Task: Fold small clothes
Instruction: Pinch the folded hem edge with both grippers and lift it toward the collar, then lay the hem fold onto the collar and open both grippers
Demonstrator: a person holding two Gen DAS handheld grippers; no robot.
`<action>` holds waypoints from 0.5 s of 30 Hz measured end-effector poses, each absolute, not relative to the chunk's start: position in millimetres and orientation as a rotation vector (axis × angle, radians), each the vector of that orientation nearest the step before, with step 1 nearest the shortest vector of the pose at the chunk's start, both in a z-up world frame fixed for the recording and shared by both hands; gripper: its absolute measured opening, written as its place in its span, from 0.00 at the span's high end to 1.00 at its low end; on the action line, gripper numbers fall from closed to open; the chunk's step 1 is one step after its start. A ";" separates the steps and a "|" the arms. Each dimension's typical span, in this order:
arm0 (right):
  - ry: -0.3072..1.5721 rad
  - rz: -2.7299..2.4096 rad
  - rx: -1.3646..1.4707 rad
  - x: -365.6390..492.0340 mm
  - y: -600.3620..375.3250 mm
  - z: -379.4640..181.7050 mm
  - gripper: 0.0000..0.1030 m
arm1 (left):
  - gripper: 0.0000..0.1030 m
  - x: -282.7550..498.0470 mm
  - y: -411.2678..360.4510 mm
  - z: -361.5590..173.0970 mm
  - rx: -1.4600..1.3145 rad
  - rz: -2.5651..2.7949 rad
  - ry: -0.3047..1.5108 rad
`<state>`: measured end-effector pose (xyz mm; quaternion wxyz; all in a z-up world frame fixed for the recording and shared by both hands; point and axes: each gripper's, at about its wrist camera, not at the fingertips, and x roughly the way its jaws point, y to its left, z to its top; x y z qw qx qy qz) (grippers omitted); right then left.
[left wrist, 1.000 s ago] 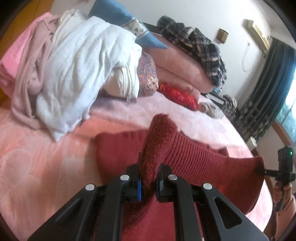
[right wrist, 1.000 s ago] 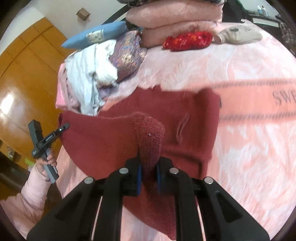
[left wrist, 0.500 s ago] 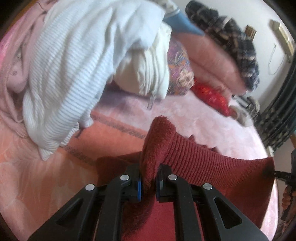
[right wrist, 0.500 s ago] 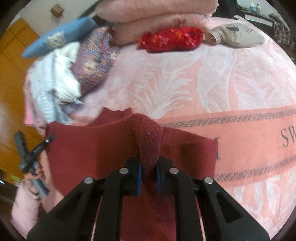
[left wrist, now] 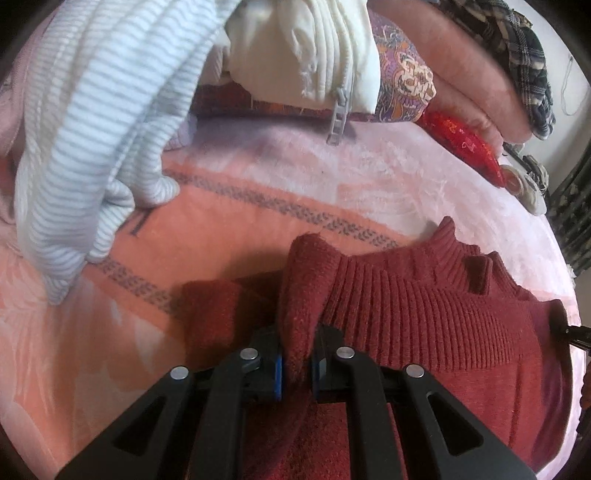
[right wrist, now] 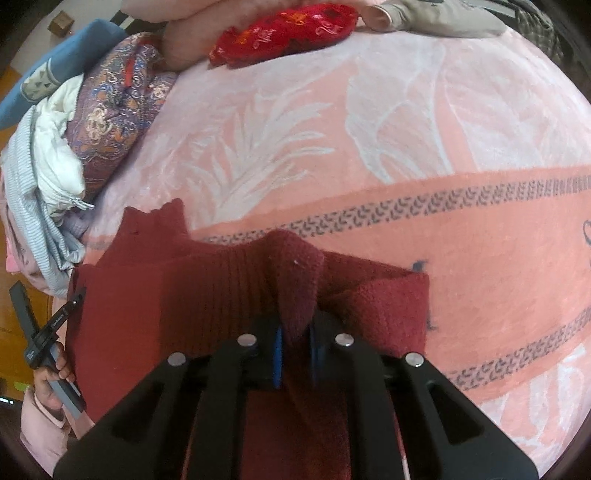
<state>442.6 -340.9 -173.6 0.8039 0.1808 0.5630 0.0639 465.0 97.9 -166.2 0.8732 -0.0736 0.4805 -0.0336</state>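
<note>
The left gripper [left wrist: 296,363] is clamped on a pinched-up fold of the red sweater [left wrist: 424,310], and the right gripper [right wrist: 295,360] pinches another fold of the same sweater [right wrist: 229,295] — each fold bunches up between the blue pads. The sweater lies on the pink blanket [right wrist: 424,166], doubled over, its ribbed band stretched between the two grips and its collar poking out at the far edge. A pile of clothes [left wrist: 96,122] — striped, white and paisley — sits beyond it at the left. A red cushion [right wrist: 284,33] rests at the far side. In the right view a hand [right wrist: 51,373] holds the left gripper's handle
</note>
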 end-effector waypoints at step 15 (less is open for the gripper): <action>1.160 0.320 0.297 277.9 -356.7 -122.3 0.39 | 0.29 339.8 147.6 -122.3 -0.212 -0.224 1.007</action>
